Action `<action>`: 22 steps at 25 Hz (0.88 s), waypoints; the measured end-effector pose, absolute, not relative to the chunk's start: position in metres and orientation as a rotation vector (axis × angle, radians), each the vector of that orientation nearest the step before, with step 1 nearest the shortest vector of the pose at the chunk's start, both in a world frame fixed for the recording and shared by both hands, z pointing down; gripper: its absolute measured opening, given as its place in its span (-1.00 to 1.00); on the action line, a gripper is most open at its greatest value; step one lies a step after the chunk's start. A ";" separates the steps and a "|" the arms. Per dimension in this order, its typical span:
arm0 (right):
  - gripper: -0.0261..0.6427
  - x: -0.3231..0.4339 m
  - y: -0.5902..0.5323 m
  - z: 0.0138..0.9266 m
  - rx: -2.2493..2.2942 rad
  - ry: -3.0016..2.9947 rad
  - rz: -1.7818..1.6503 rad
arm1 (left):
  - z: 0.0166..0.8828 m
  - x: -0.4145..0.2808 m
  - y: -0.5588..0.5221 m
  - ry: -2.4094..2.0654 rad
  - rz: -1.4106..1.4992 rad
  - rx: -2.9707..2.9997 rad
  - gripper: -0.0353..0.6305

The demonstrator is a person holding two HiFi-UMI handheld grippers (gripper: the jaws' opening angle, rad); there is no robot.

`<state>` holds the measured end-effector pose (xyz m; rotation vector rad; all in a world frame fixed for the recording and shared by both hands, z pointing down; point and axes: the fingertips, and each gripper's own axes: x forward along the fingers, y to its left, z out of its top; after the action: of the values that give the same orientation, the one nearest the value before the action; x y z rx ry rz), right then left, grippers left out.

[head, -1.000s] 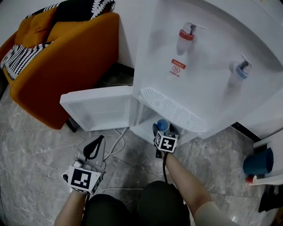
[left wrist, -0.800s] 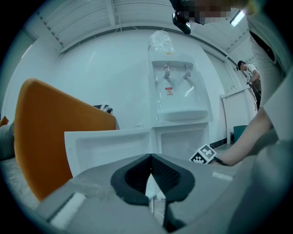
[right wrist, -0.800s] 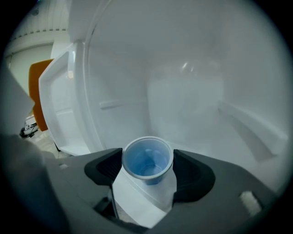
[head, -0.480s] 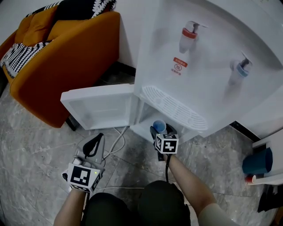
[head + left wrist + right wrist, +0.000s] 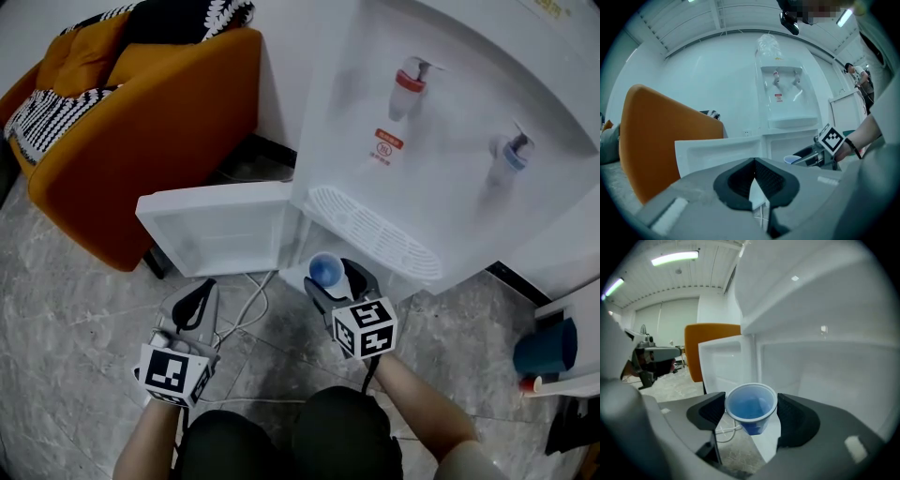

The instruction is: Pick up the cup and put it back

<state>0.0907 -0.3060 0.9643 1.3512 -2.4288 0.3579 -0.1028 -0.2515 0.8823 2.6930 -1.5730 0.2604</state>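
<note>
A small blue plastic cup (image 5: 325, 268) hangs in the air in front of the water dispenser's open lower compartment (image 5: 298, 246). My right gripper (image 5: 330, 276) is shut on it. Its jaws have just been closing, and the cup (image 5: 751, 407) sits upright between the two black pads (image 5: 708, 409), rim up and nothing visible inside. My left gripper (image 5: 201, 292) stays low over the floor at the left, pointing at the cabinet door. Its jaws meet at the tip, with nothing between them (image 5: 754, 161).
The white water dispenser (image 5: 441, 141) has red and blue taps above a drip grille (image 5: 370, 234). Its cabinet door (image 5: 216, 230) swings open to the left. An orange armchair (image 5: 122, 122) stands behind it. A white cable (image 5: 246, 305) lies on the marble floor. A dark blue container (image 5: 546, 345) sits at far right.
My right gripper has risen and drawn back from the compartment with the blue cup in it, and rolled a little. The left gripper has hardly moved.
</note>
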 end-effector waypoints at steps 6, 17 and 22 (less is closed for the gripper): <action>0.12 0.063 -0.268 0.896 1.246 -2.586 0.297 | 0.867 -0.110 -0.248 -1.602 0.292 2.657 -0.89; 0.12 0.042 -0.193 0.819 1.069 -2.722 0.083 | 0.819 -0.091 -0.218 -1.569 0.289 2.750 -0.88; 0.12 0.045 -0.192 0.809 1.075 -2.719 0.054 | 0.818 -0.084 -0.207 -1.541 0.336 2.783 -0.89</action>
<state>0.0452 -0.1920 0.8091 1.0755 -2.7195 0.0542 -0.0838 -0.2074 0.8184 2.7832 -1.5407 0.3359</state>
